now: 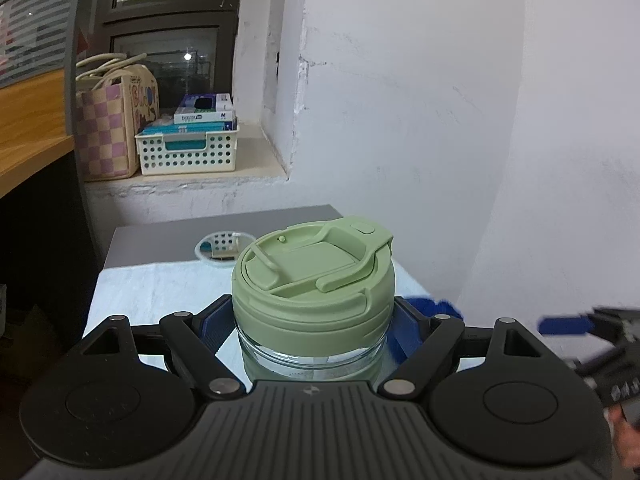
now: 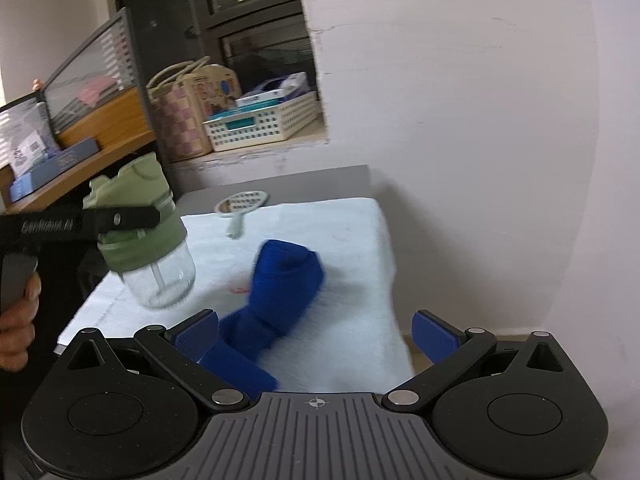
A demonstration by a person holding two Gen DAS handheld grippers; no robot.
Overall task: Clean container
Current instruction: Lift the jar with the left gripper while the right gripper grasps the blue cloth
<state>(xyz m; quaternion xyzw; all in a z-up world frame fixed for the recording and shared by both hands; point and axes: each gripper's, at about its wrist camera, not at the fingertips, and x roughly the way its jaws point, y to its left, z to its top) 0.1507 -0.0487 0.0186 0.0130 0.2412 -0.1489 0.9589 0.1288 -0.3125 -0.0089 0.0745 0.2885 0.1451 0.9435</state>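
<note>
A glass container with a sage-green lid [image 1: 314, 264] sits between my left gripper's blue pads; my left gripper [image 1: 312, 320] is shut on it just below the lid. In the right wrist view the container [image 2: 148, 236] hangs tilted in the air above the table's left side, empty inside. My right gripper [image 2: 316, 336] is open, its blue pads wide apart. A rolled blue cloth [image 2: 280, 284] lies on the white towel [image 2: 352, 240] between those pads and just ahead; its near end rests against the left pad. The right gripper shows blurred at the left wrist view's right edge [image 1: 580, 326].
A small round mirror with a handle [image 2: 240, 204] lies at the towel's far edge on the grey table [image 2: 320, 180]. A white perforated basket [image 1: 186, 148] and a checkered bag [image 1: 108, 128] stand on the ledge behind. White wall on the right, wooden desk on the left.
</note>
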